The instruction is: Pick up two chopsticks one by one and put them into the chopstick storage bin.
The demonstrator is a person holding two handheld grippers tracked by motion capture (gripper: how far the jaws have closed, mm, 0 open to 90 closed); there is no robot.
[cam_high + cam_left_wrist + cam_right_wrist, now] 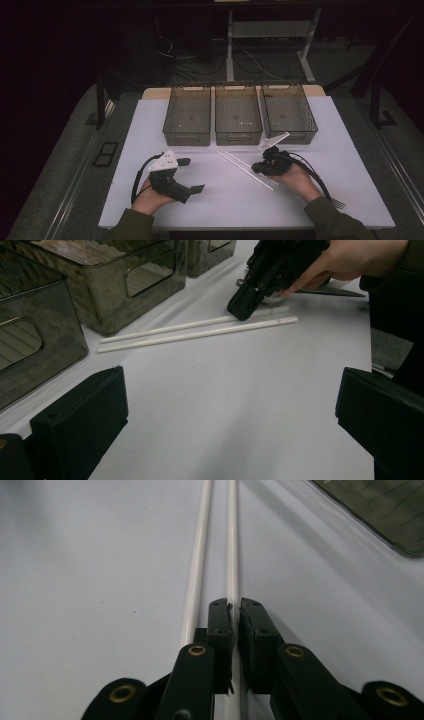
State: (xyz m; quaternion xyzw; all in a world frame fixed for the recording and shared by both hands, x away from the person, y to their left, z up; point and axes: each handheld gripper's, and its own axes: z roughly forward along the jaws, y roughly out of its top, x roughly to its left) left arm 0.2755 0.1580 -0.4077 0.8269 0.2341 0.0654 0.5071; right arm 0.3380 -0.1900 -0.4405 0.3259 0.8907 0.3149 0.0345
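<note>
Two thin white rods lay side by side on the white table [150, 200], in front of three grey bins [238, 120], running slantwise from near the middle bin toward the right hand [299, 181].

The right gripper [234, 611] pointed down along the rods at their near end. In the right gripper view its jaws stood almost together, closed on one rod [232, 540]: that rod ran straight into the narrow slit between the pads and showed again below them. The other rod [198, 555] lay just outside the left jaw, touching or nearly touching its outer face, and was not in the grip. In the left gripper view the right gripper's tip [245, 307] sat on the rod nearer the bins, close to that rod's end, with the free rod [200, 334] just beside it on the table. Both rods appeared to rest flat on the table.

The left gripper [192, 175] lay on its side in the left hand [150, 197], well apart from the rods, its jaws wide apart and holding nothing; the rods were far beyond them.
</note>
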